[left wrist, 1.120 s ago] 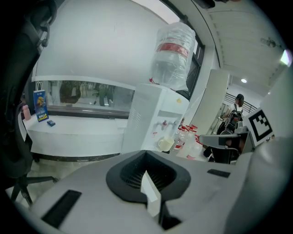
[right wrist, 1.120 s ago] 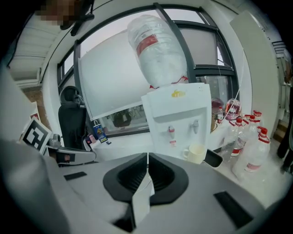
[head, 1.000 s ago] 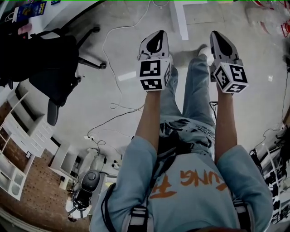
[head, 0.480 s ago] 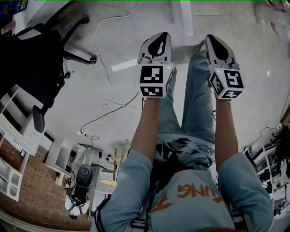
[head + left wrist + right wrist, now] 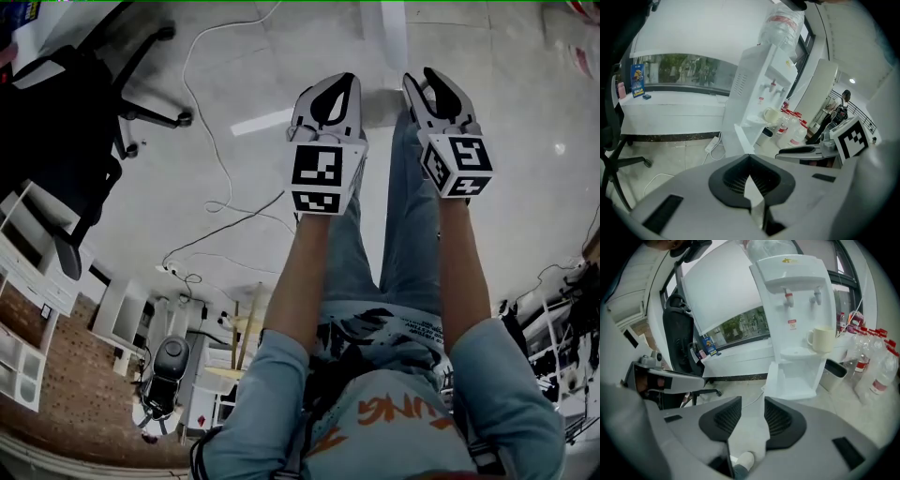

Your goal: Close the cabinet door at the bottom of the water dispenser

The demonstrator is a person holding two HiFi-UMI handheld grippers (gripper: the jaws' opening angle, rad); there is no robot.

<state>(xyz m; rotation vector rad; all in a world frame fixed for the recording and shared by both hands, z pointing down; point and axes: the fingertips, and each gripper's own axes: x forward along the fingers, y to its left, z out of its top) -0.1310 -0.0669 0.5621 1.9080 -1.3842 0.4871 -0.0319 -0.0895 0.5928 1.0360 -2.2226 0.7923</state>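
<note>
While ajar, plain white cabinet door [image 5: 772, 379]; left jaws together, right jaws opening empty.

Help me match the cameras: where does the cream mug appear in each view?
Head view: not in it; only floor, chair and the person show.
Left gripper view: cream mug just right of centre, standing in the water dispenser.
Right gripper view: cream mug right of centre, upper half.
Shared landmark: the white water dispenser, seen in both gripper views.
</note>
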